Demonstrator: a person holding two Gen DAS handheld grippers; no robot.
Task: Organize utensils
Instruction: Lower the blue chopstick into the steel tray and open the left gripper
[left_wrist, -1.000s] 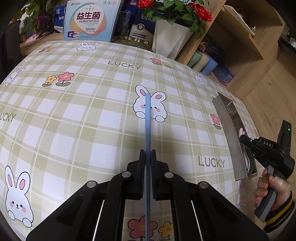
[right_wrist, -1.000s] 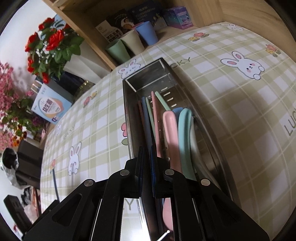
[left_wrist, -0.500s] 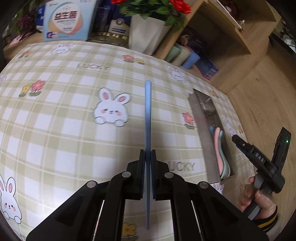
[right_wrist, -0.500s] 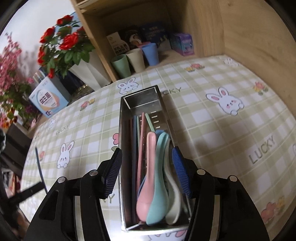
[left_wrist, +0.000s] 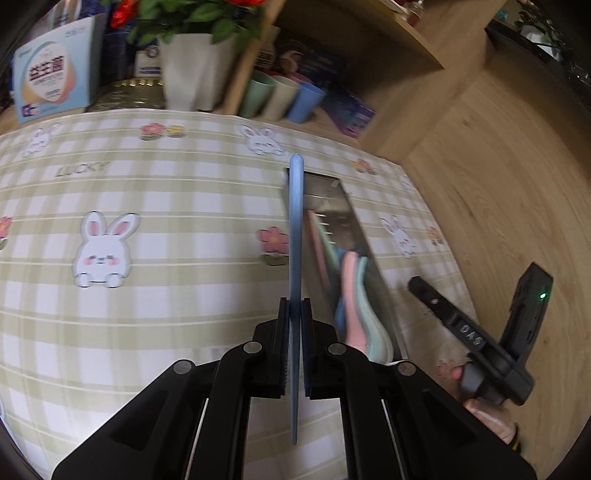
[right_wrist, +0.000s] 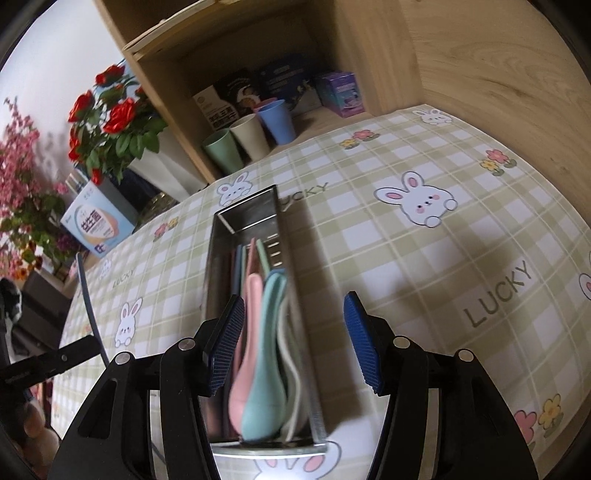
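Note:
My left gripper (left_wrist: 294, 310) is shut on a blue chopstick (left_wrist: 296, 236) that points away from me, held above the table just left of the steel utensil tray (left_wrist: 365, 243). The tray (right_wrist: 221, 251) holds pink (right_wrist: 245, 350), teal (right_wrist: 266, 354) and white spoons and several coloured chopsticks. My right gripper (right_wrist: 293, 343) is open and empty, hovering over the tray's near end. The left gripper with its chopstick (right_wrist: 86, 291) shows at the left of the right wrist view; the right gripper (left_wrist: 476, 339) shows at the right of the left wrist view.
A checked bunny tablecloth (right_wrist: 424, 258) covers the table. At the back stand three cups (right_wrist: 247, 138), a white flowerpot (left_wrist: 192, 70) with red flowers, boxes (right_wrist: 98, 221) and a wooden shelf (right_wrist: 258, 48). Wooden floor (left_wrist: 498, 184) lies off the table's right edge.
My left gripper carried the blue chopstick rightward to the tray's side. My right gripper let go of a dark blue chopstick in the tray, opened wide and drew back.

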